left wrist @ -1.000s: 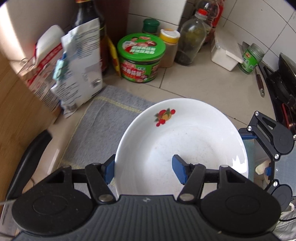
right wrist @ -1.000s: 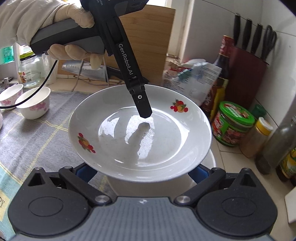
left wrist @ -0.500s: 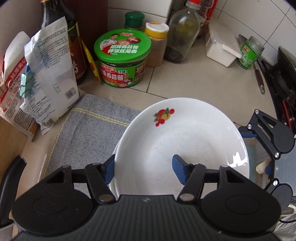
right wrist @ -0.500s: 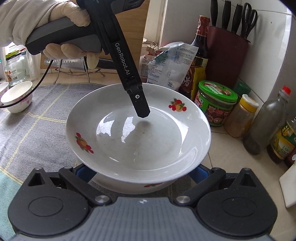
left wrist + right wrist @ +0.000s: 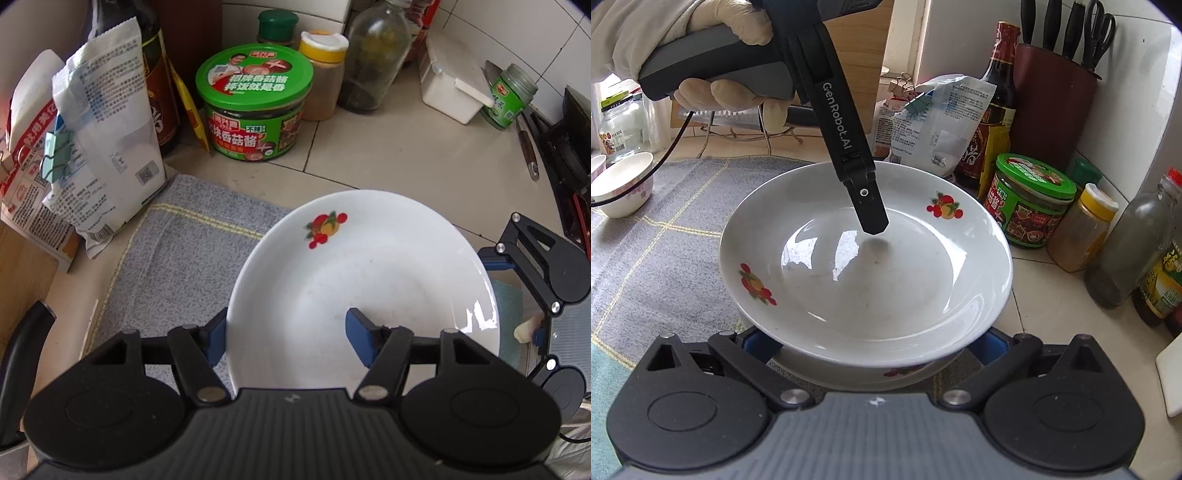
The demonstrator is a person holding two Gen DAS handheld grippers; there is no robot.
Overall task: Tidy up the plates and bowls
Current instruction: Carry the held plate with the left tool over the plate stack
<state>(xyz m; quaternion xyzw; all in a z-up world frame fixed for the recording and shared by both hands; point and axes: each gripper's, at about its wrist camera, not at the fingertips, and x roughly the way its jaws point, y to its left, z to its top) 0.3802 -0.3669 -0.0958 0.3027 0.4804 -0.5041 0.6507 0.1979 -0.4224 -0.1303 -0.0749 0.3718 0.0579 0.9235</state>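
A white deep plate with fruit prints (image 5: 369,273) (image 5: 871,273) sits on top of a second like plate (image 5: 871,369), over the grey cloth (image 5: 177,258). My left gripper (image 5: 288,334) straddles the upper plate's near rim, one blue pad outside and one inside, holding it. In the right wrist view its finger (image 5: 866,206) reaches into the plate. My right gripper (image 5: 875,345) has its blue pads spread wide under the plates' near edge, touching nothing that I can see. It also shows in the left wrist view (image 5: 546,273).
A green-lidded jar (image 5: 255,107), spice jars, bottles, white bags (image 5: 99,147) and a knife block (image 5: 1056,99) line the wall. Two small bowls (image 5: 620,188) stand on the cloth at far left. A white box (image 5: 450,88) and stove edge lie right.
Both grippers and the upper plate moved toward the wall jars and lower. The upper plate now rests closer on the lower plate.
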